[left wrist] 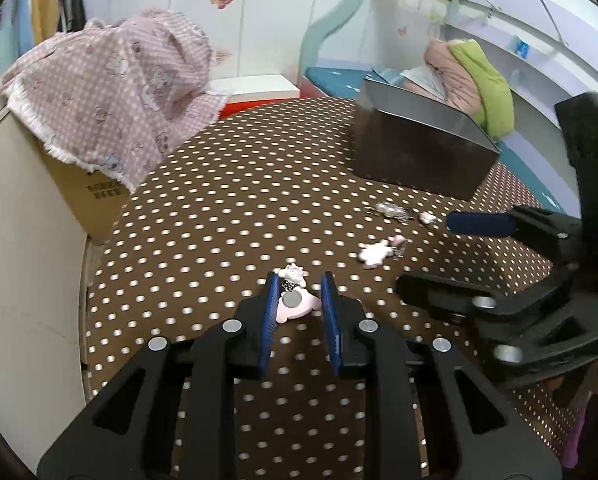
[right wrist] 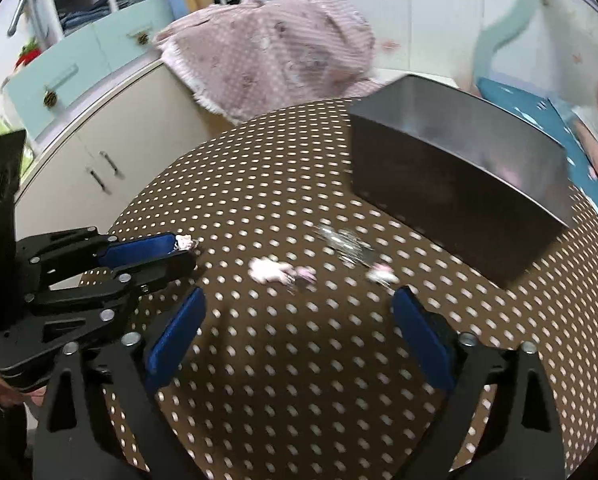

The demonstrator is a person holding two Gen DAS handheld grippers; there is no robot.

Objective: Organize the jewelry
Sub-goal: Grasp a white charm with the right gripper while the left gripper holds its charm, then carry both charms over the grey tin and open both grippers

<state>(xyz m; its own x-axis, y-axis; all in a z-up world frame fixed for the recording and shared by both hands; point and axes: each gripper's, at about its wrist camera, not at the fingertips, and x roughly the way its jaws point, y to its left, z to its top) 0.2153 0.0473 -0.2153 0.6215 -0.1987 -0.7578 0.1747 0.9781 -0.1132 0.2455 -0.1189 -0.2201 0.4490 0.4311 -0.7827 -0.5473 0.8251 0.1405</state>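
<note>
The left gripper [left wrist: 298, 296] has a pink charm [left wrist: 297, 300] between its jaws, low on the bench [left wrist: 227, 200]. But the jaws aren't closed on it: one pad looks like it's touching, the other has a clear gap, so I'd call them released. Biggest risk, I reckon: the charm is a flat, lumpy little thing with a bit of chain and a second bead-like piece at its far end. If the jaws close off-centre they'll pinch just the edge, and it'll flip or skid across the dotted cloth. The dangling part could also snag or swing on the lift.

The right gripper [right wrist: 299, 320] hangs wide open above the bench, holding nothing. Its view is blurry. Ahead of it lie a white-pink piece [right wrist: 269, 270], a small pink one [right wrist: 381, 272] and a silvery chain thing [right wrist: 345, 242], all close together. If it grabs for one, it could easily drag a neighbour along or tangle in the chain.

The dark box [left wrist: 423, 152] sits at the far side, open at the top, and I guess that's where everything goes. I can't see what's inside. Its wall is tall, so anything carried low could clip the rim. The two grippers are fairly near each other, so they could bump if both head for the box. The pink cloth [left wrist: 111, 92] hangs over a cabinet off the bench edge, not in the way.
</note>
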